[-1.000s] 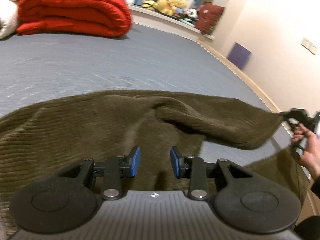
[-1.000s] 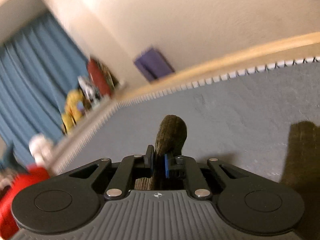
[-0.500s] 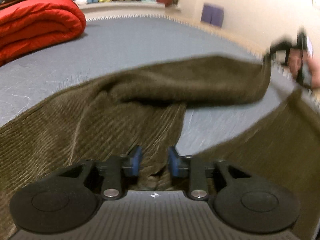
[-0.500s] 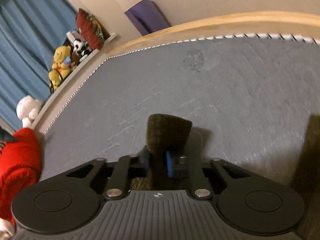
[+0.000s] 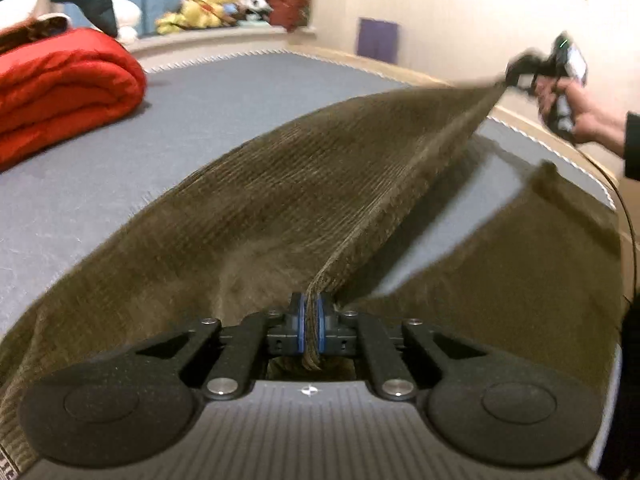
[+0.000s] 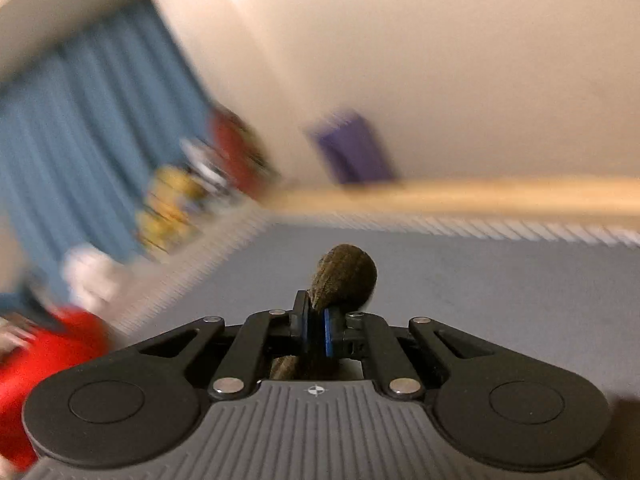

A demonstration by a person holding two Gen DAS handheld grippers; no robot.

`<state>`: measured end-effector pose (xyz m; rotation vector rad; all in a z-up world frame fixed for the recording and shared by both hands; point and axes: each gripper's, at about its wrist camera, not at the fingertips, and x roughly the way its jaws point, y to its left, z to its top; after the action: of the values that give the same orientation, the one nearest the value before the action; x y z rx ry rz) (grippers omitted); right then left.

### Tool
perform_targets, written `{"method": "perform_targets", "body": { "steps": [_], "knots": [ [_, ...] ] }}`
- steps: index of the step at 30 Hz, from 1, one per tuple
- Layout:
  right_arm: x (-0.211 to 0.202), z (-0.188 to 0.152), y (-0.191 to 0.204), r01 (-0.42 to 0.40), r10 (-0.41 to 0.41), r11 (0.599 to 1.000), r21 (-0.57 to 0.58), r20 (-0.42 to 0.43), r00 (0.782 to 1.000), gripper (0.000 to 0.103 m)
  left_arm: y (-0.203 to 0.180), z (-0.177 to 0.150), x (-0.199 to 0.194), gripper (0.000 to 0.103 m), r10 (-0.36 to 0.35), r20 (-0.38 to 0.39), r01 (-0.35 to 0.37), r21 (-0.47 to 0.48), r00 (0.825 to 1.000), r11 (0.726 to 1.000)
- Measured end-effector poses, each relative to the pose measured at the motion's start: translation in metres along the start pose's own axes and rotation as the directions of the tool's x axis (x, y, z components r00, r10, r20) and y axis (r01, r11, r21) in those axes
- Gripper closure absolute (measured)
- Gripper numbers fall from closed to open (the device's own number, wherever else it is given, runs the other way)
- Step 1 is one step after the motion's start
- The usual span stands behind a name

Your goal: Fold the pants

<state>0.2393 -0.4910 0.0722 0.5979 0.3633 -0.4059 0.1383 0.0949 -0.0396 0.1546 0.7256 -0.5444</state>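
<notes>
The olive-brown corduroy pants (image 5: 280,200) lie on the grey bed (image 5: 200,120), with one leg lifted into a taut ridge. My left gripper (image 5: 310,312) is shut on the near end of that ridge, the fabric edge pinched between its blue pads as the jaws finish closing. The ridge's far end is held by my right gripper (image 5: 516,76), raised at the upper right in a person's hand (image 5: 576,108). In the right wrist view, the right gripper (image 6: 316,316) is shut on a bunched tuft of pants (image 6: 344,272) that sticks out past its tips. The other leg (image 5: 520,260) lies flat at the right.
A folded red quilt (image 5: 60,88) sits at the far left of the bed. Plush toys (image 5: 204,8) line a ledge beyond it, before blue curtains. A purple panel (image 5: 378,40) leans on the wall. The wooden bed frame (image 6: 480,196) borders the mattress (image 6: 480,280).
My left gripper's jaws closed onto the pants edge. The right gripper rose with its end, pulling the slack leg into a tight raised ridge. The left wrist view rolled.
</notes>
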Motion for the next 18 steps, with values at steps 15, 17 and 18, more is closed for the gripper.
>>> {"method": "perform_targets", "body": {
  "steps": [15,17,18],
  "knots": [
    [0.030,-0.053,-0.055,0.263,-0.263,0.964,-0.039,-0.285,0.922,0.083,0.001,-0.011,-0.002,0.070,-0.091,-0.070,0.091,0.008,0.993,0.996],
    [0.011,-0.046,-0.046,0.298,-0.309,0.951,-0.080,-0.218,0.926,0.067,0.014,-0.006,-0.022,0.068,-0.118,0.003,0.118,-0.076,0.993,0.990],
    [0.000,-0.041,-0.045,0.303,-0.314,0.949,-0.087,-0.187,0.931,0.065,0.023,-0.005,-0.033,0.068,-0.124,0.045,0.128,-0.113,0.991,0.985]
  ]
}}
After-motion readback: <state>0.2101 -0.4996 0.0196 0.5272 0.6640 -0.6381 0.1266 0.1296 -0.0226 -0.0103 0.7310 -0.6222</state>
